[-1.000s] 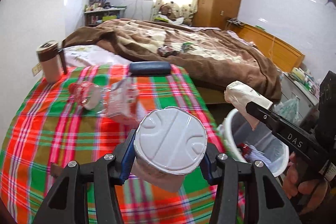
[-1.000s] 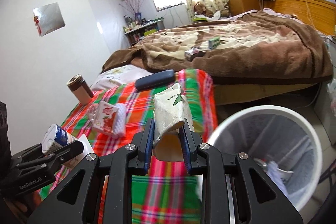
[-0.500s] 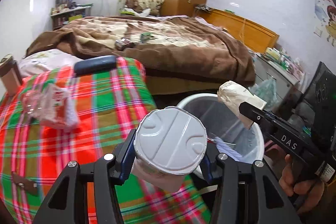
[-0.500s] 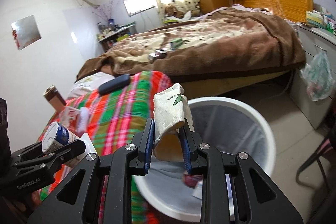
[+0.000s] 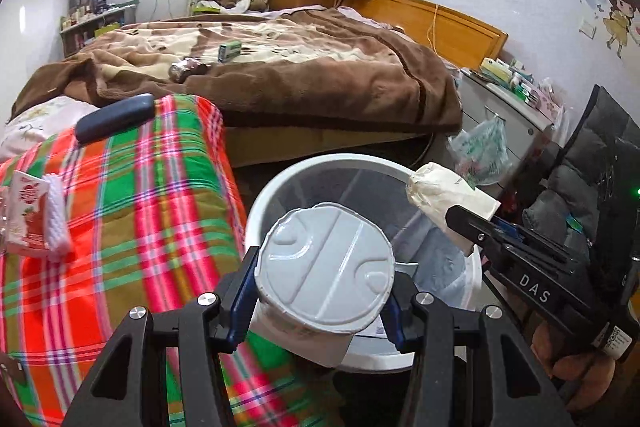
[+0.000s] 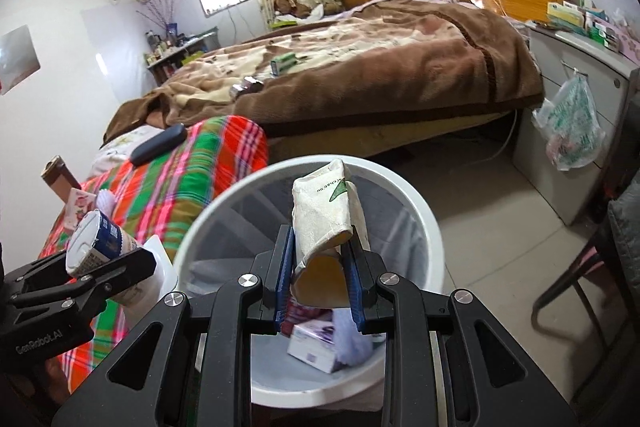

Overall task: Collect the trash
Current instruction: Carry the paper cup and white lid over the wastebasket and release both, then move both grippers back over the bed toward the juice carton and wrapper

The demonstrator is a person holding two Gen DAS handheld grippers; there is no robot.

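Note:
My left gripper (image 5: 322, 293) is shut on a white yogurt cup (image 5: 325, 269) with a foil lid, held over the near rim of the white trash bin (image 5: 320, 163). My right gripper (image 6: 319, 277) is shut on a crushed paper cup (image 6: 326, 215), held above the bin's (image 6: 430, 223) mouth. In the left wrist view the right gripper (image 5: 460, 223) with the paper cup (image 5: 444, 193) reaches in from the right over the bin. In the right wrist view the left gripper (image 6: 108, 269) with the yogurt cup (image 6: 94, 241) sits at the bin's left edge. A box and wrappers (image 6: 316, 343) lie inside the bin.
The plaid-covered table (image 5: 120, 227) to the left bears a red-and-white carton (image 5: 30, 219) and a dark case (image 5: 114, 117). A bed with a brown blanket (image 5: 320, 75) lies behind, holding a small green box (image 5: 231, 50). A plastic bag (image 6: 572, 121) hangs on a grey cabinet at right.
Both grippers have swung right from over the plaid table to above the bin, each still gripping its cup. The bin's contents have come into the right wrist view.

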